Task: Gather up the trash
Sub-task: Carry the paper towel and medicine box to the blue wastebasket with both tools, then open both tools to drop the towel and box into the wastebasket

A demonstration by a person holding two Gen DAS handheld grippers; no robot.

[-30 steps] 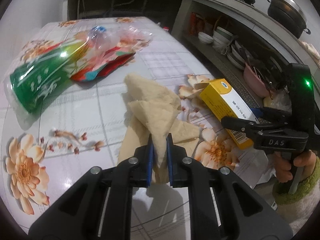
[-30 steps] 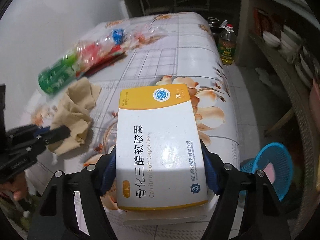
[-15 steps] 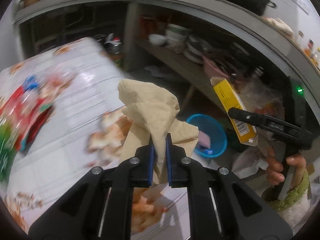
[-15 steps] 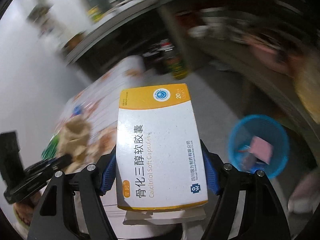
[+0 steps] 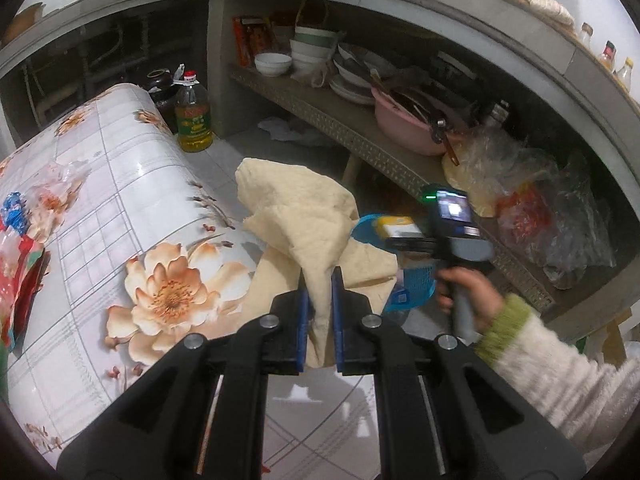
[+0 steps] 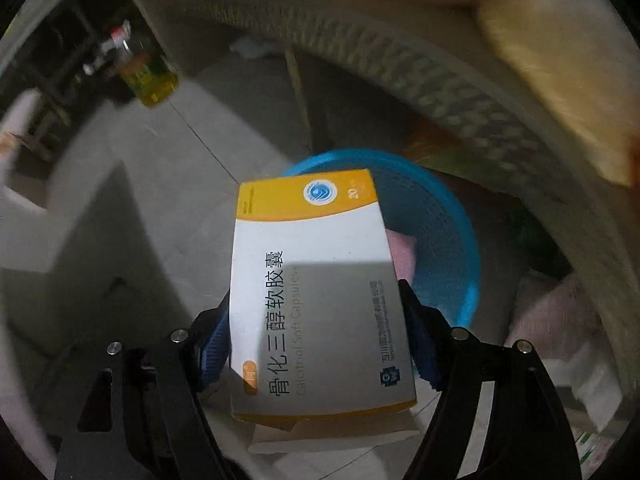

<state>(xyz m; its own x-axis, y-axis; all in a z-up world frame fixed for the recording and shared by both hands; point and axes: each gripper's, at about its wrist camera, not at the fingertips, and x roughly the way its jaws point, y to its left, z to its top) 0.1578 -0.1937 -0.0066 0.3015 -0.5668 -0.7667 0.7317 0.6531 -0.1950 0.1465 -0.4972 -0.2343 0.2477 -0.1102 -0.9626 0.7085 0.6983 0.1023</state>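
The right gripper (image 6: 316, 344), jaws opening, has the capsule box (image 6: 316, 280) between its pads above the blue basket (image 6: 452, 236); released off-centre, it may clip the rim. The left gripper (image 5: 320, 320) pinches the beige cloth (image 5: 300, 216) beside the table (image 5: 120, 184).

floor, table and low shelf with what each carries

tiled floor (image 5: 320, 416): blue basket (image 6: 448, 216) and oil bottle (image 5: 193, 117) stand on it. floral-covered table (image 5: 120, 200): plastic wrappers (image 5: 24, 240) lie on it. low shelf (image 5: 360, 136): white bowls (image 5: 276, 63), pink basin (image 5: 404, 128), plastic bags (image 5: 532, 208).
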